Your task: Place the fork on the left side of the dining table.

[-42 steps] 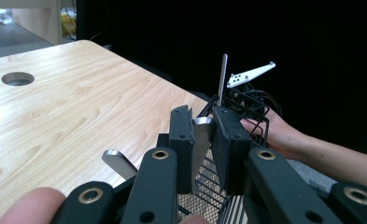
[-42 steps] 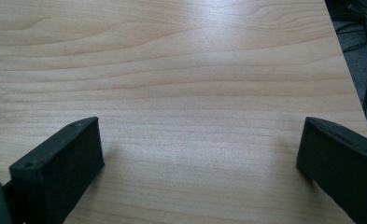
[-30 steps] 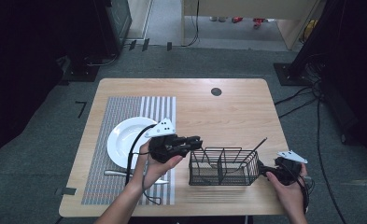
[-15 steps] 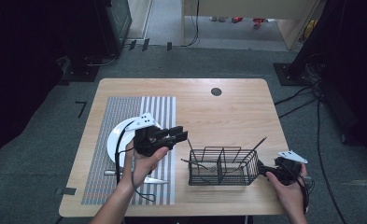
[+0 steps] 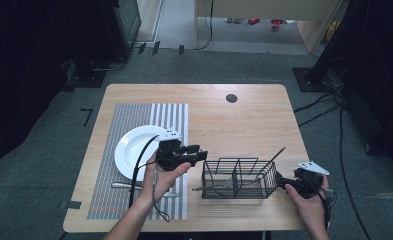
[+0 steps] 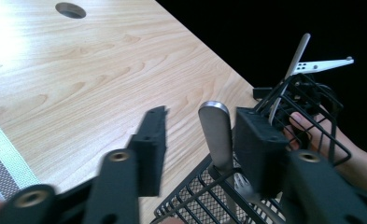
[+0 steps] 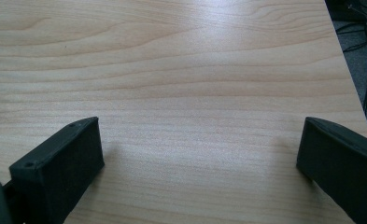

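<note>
Left claw [image 6: 197, 140], jaws parted, straddles the upright metal utensil handle [image 6: 215, 135] standing in the black wire basket [image 5: 239, 179] directly below it; a white plate [image 5: 134, 150] on the striped placemat [image 5: 139, 112] lies behind it. Right claw [image 7: 200, 158], jaws spread wide and empty over bare table [image 7: 181, 56], sits at the basket's far end.

The table [image 5: 244, 120] is light wood, smooth, with wavy grain lines. The basket [image 5: 239, 179] is thin black wire. A spoon handle [image 6: 215, 133] in it is shiny grey metal. The plate [image 5: 131, 147] is white and glossy. The mat [image 5: 134, 115] under it looks like woven cloth with stripes. The left gripper [image 6: 197, 144] looks like dull black plastic.
</note>
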Available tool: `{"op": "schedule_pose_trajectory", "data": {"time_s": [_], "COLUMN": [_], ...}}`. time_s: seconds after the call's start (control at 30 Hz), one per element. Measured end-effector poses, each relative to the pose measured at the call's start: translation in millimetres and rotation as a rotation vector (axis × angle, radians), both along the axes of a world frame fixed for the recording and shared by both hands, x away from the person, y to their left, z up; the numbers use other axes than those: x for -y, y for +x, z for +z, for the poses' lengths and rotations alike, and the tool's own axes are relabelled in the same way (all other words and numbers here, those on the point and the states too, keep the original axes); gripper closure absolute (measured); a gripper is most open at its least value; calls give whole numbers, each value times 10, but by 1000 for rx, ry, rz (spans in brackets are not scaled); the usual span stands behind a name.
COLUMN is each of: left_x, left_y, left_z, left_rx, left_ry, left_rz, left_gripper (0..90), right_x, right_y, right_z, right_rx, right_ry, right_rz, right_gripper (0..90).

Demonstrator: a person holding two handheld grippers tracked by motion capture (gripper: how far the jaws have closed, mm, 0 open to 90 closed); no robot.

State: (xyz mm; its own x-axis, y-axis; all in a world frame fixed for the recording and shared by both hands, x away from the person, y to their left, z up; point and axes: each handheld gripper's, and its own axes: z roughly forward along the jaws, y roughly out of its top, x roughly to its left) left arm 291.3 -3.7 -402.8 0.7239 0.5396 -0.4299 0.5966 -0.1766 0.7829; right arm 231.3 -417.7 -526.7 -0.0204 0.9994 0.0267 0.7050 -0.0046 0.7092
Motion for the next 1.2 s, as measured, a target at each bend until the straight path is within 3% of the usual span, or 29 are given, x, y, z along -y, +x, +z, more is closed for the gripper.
{"op": "schedule_pose_trajectory", "data": {"time_s": [0.1, 0.5, 0.67, 0.8, 0.9, 0.97, 1.13, 1.2], "left_x": [28, 78, 21, -19, -16, -8, -74, -101], "left_y": [-28, -52, -10, 0, -27, -44, 91, 106], "left_z": [22, 77, 37, 29, 40, 47, -50, -86], "left_rx": [18, 25, -39, -54, -31, -11, -116, -128], "left_ry": [-1, -38, -100, -126, -134, -120, -161, -182], "left_rz": [-5, -51, -43, -53, -82, -75, -17, -14], "left_gripper": [734, 768, 786, 791, 791, 790, 791, 791], "right_x": [0, 0, -1, 0, 0, 1, 0, 0], "right_y": [0, 0, 0, 0, 1, 1, 0, 0], "right_z": [0, 0, 0, 0, 0, -1, 0, 0], "right_rx": [0, 0, 0, 0, 0, 1, 0, 0], "right_ry": [0, 0, 1, 0, 0, 0, 0, 0], "right_rz": [0, 0, -1, -1, 0, 1, 0, 0], "right_gripper": [1, 1, 1, 1, 1, 1, 1, 1]}}
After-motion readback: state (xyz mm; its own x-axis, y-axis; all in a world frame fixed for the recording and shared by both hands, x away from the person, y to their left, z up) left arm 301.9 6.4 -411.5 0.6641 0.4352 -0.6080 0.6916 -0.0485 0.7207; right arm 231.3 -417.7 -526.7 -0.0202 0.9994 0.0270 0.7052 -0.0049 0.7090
